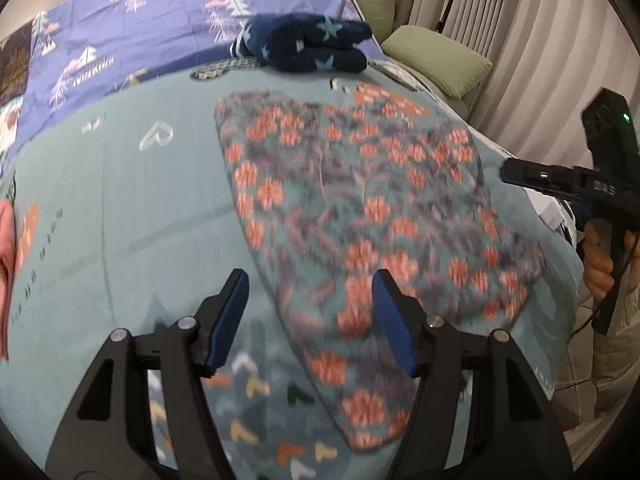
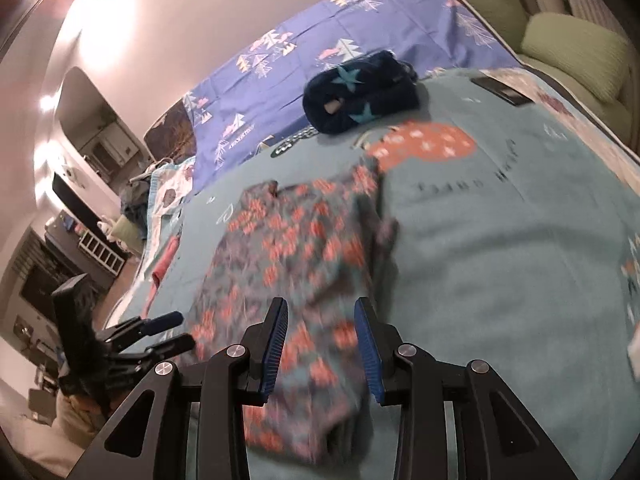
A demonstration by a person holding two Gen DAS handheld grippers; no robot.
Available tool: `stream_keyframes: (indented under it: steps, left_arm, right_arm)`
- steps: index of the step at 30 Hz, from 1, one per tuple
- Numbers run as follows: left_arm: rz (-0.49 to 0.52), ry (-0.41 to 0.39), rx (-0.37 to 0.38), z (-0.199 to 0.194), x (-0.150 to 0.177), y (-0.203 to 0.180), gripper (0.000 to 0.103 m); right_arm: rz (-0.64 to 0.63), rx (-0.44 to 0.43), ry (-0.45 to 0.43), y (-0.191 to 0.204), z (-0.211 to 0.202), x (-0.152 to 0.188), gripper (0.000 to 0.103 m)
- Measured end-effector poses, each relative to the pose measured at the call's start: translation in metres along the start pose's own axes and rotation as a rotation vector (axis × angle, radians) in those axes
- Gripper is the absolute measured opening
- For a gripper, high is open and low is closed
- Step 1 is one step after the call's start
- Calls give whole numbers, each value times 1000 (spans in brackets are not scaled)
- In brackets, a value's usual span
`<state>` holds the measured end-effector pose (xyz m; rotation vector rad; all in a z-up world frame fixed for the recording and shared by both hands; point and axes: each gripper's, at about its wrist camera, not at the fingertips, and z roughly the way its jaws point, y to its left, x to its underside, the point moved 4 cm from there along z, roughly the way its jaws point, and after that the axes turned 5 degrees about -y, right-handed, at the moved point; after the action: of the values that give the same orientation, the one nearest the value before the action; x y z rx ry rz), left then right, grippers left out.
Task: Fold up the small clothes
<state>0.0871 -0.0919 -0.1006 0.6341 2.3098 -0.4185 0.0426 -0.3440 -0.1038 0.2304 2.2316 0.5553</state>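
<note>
- Presently, the floral garment (image 1: 360, 208) is lying spread on the teal blanket (image 1: 120, 208), mid-bed, its near edge reaching toward both grippers; motion blur is hiding seams and hems, so how many folds it carries cannot be told.
- Left gripper (image 1: 308, 320) is hovering over the garment's near left edge, fingers parted wide and gripping nothing.
- Right gripper (image 2: 320, 344) is hovering over the garment's near right portion, fingers likewise apart and empty; whether either tool is touching cloth cannot be told.
- Folded navy star-print piece (image 1: 308, 46) is sitting well apart, at the far edge of the blanket, beside the purple tree-print sheet (image 1: 140, 28).
- Pink cloth (image 2: 164, 264) is lying at the bed's left margin; green cushions (image 1: 436, 60) are sitting beyond the far right corner.
- Risks, as judgement: pinching blanket together with garment, since both are soft and lying flush; catching only one layer, leaving the fold skewed; closing the two tools at uneven points along the edge, making a crooked crease.
</note>
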Motion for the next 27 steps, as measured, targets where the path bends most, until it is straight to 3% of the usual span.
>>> stream_keyframes:
  steps: [5, 9, 13, 18, 24, 27]
  left_arm:
    - [-4, -24, -26, 25, -28, 6, 65]
    - [-49, 14, -52, 61, -38, 27, 68]
    - [-142, 16, 0, 71, -34, 43, 73]
    - [-148, 19, 43, 60, -29, 45, 76]
    - [-164, 67, 119, 59, -24, 52, 79]
    - [-196, 67, 141, 70, -31, 55, 79]
  right_arm:
    - [42, -11, 11, -12, 41, -27, 30]
    - [102, 70, 73, -42, 73, -27, 30]
    - [150, 28, 68, -55, 76, -21, 29]
    - [193, -41, 60, -58, 47, -19, 47]
    - [161, -157, 212, -50, 50, 1, 60]
    - [148, -193, 218, -49, 62, -1, 62]
